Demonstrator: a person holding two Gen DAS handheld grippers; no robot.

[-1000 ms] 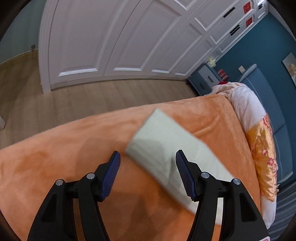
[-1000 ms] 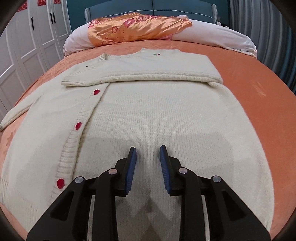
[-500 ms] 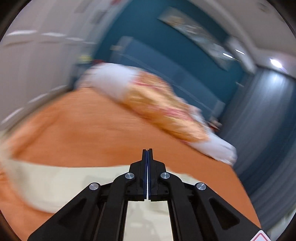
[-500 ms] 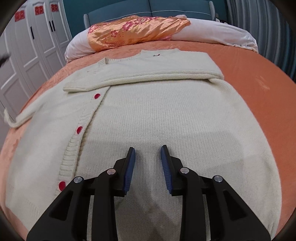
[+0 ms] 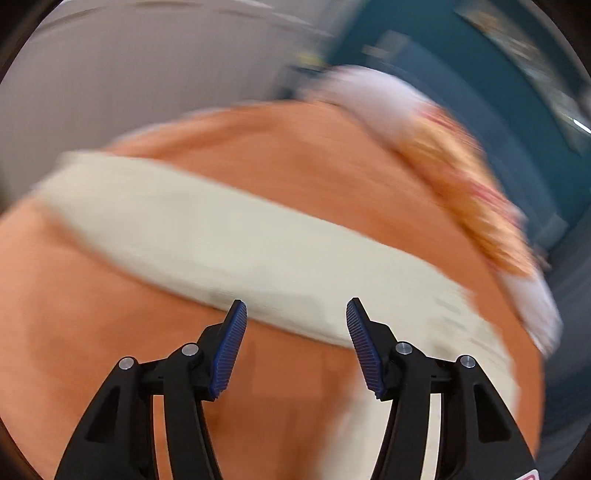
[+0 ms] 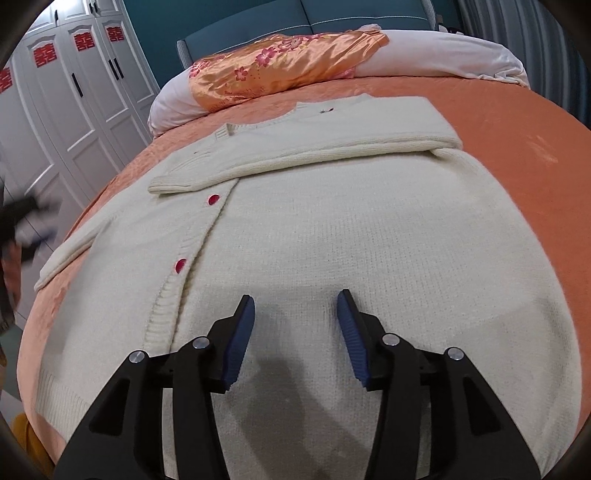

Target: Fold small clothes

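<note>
A cream knitted cardigan (image 6: 332,229) with red buttons (image 6: 213,199) lies flat on the orange bedspread (image 6: 517,122). One sleeve (image 6: 314,147) is folded across its chest. The other sleeve (image 6: 70,251) stretches out to the left. In the blurred left wrist view that sleeve (image 5: 221,236) runs as a pale band across the bedspread (image 5: 92,332). My left gripper (image 5: 295,314) hovers at its near edge, jaws opening, nothing between them. Above the cardigan's lower body my right gripper (image 6: 295,310) is also opening, empty. The left gripper (image 6: 29,221) shows as a blur at the left edge.
An orange floral pillow (image 6: 295,66) and a white pillow (image 6: 443,51) lie at the bed's head against a blue headboard (image 6: 258,22). White wardrobe doors (image 6: 74,92) stand along the left side. Grey curtains (image 6: 535,37) hang at the right.
The left gripper was open over the sleeve end, then shut while swinging toward the pillows, and now stands open again by the laid-out sleeve. The right jaws have widened.
</note>
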